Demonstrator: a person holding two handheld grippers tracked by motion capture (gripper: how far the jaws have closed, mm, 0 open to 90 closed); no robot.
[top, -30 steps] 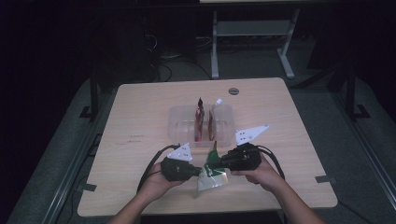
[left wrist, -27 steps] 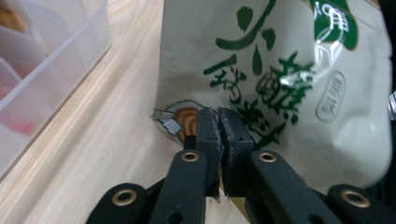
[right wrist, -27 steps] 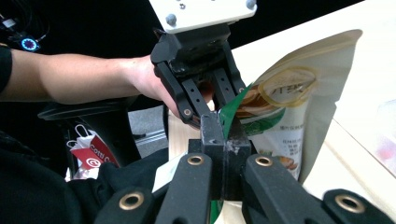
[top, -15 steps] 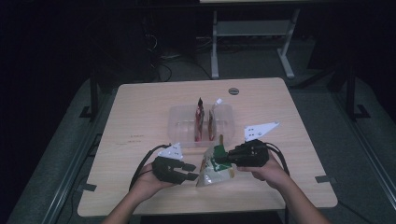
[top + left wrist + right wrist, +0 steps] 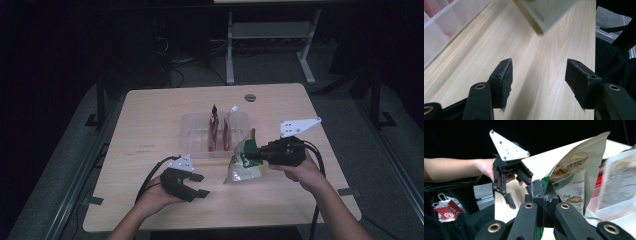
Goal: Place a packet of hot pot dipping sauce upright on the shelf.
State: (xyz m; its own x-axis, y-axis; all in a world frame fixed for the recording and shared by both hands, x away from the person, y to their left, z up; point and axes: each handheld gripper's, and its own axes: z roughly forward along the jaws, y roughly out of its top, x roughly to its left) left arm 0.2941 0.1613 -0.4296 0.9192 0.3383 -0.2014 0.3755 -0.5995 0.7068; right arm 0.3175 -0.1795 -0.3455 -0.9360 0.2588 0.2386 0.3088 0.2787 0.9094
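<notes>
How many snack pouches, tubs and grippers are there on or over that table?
Snack pouches: 3, the green-and-white pouch, plus a red pouch and a pale pouch in the tub
Clear tub: 1
Grippers: 2, left gripper, right gripper
Total: 6

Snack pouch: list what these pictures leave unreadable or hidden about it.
- Pouch print: too small in the high view; in the right gripper view the label is readable only in part.
- Its pinched edge: hidden in the right gripper view by the shut right hand-held gripper.
- Its upper part: cut off by the left gripper view's top edge.
</notes>
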